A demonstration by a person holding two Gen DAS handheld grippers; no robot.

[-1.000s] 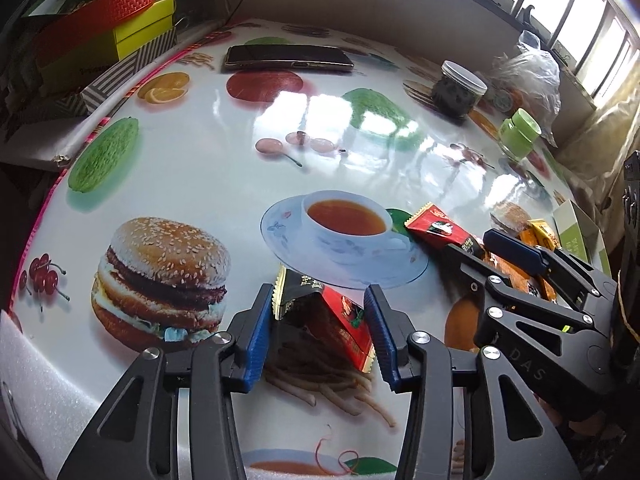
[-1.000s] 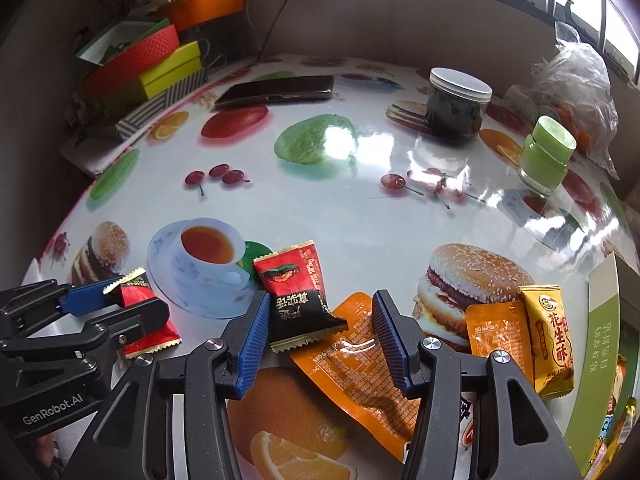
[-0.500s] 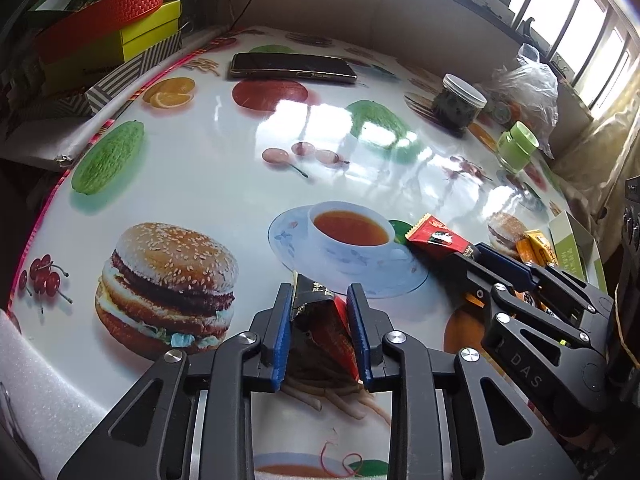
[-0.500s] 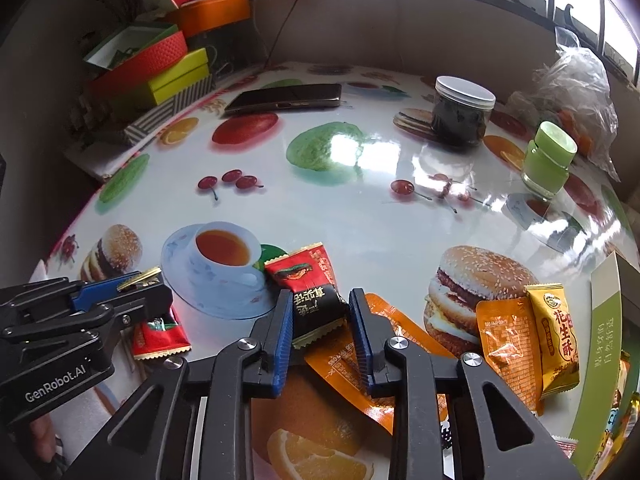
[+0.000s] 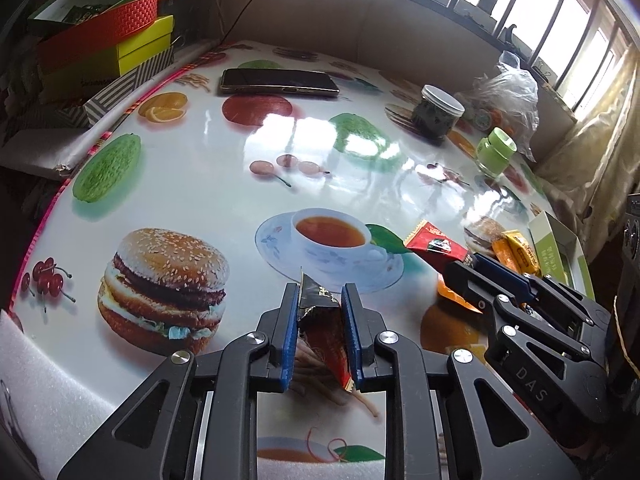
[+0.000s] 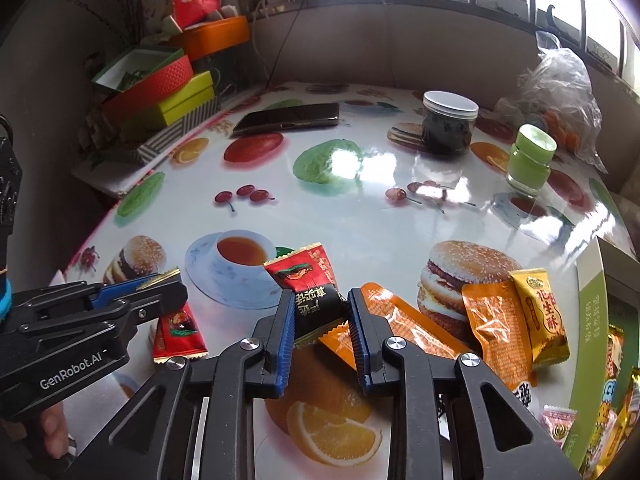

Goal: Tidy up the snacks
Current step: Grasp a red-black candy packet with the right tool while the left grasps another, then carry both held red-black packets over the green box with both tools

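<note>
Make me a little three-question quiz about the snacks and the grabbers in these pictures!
1. True or false: each gripper is shut on a red-and-black packet.
2. Which snack lies partly under the right gripper's packet? A) the long orange pouch B) the yellow packet C) the jar
3. Fill in: the phone lies on the table near the stacked ____.

Key:
1. True. The left gripper pinches its own packet too; both jaws have just been closing.
2. A
3. boxes
</note>
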